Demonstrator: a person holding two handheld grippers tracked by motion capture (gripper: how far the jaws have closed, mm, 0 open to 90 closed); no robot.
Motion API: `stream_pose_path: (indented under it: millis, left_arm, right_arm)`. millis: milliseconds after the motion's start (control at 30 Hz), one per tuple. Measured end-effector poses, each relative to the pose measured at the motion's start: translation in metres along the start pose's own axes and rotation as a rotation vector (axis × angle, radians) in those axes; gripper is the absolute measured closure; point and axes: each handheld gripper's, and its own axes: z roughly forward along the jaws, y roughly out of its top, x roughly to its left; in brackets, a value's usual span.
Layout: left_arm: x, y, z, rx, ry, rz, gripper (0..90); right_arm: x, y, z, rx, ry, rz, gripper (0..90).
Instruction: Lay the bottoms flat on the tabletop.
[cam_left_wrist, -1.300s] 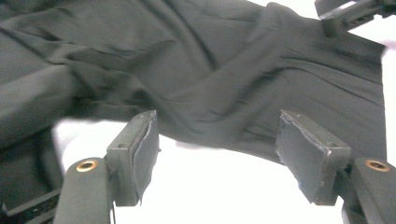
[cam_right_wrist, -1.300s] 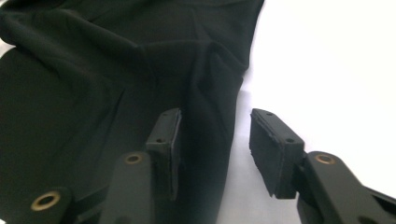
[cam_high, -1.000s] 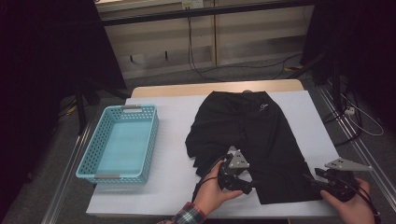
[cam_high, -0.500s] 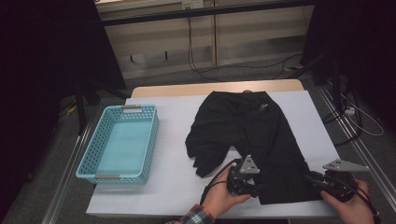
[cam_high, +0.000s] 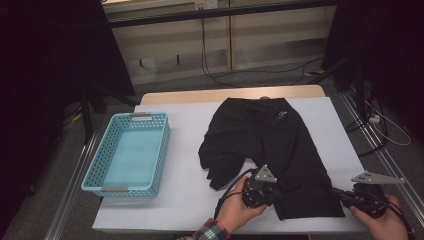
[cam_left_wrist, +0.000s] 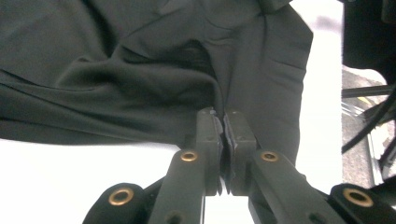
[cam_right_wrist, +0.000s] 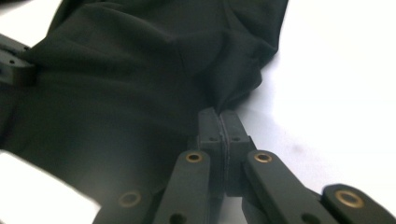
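our left claw (cam_left_wrist: 223, 122) has just been closing and now pinches the hem of the black shorts (cam_high: 270, 145), a fold of cloth caught between its jaws. our right claw (cam_right_wrist: 220, 120) has just been closing too and grips the same hem at its far corner, cloth bunched at the tips. from both claws the shorts spread away across the white desk (cam_high: 190, 190), waistband farthest from us. well off beyond the left claw sits a blue basket (cam_high: 100, 175).
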Motion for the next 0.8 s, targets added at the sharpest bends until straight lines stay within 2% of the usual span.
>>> stream_pose_path:
  millis: [167,200,400,533,567,600,667,800]
  left_arm:
    - [-0.007,-0.001,-0.005,0.005,-0.039,-0.019,86.6]
    - [-0.007,-0.001,-0.005,0.007,-0.048,-0.013,86.6]
    - [-0.010,0.003,-0.013,-0.027,-0.081,-0.037,86.5]
    - [-0.007,0.000,-0.009,-0.010,-0.066,-0.027,84.6]
    - [-0.005,-0.002,-0.007,0.002,-0.053,-0.019,83.3]
    - [-0.003,-0.004,-0.005,0.006,-0.049,-0.021,83.3]
    - [0.001,-0.006,-0.002,0.012,-0.041,-0.033,84.1]
    - [0.007,-0.008,0.001,0.011,-0.019,-0.042,81.0]
  right_arm:
    - [0.003,-0.009,-0.009,0.007,0.016,-0.003,90.0]
    - [0.003,-0.011,-0.010,0.007,0.017,-0.004,90.0]
    - [0.002,-0.015,-0.022,-0.014,0.032,0.008,90.0]
    - [0.001,-0.014,-0.025,-0.026,0.030,0.008,89.7]
    - [0.001,-0.014,-0.022,-0.017,0.025,0.003,88.4]
    - [0.000,-0.014,-0.018,-0.016,0.000,-0.003,89.1]
    - [-0.003,-0.014,-0.010,0.004,0.009,-0.007,89.5]
    - [-0.004,-0.009,0.001,0.024,-0.025,-0.013,87.3]
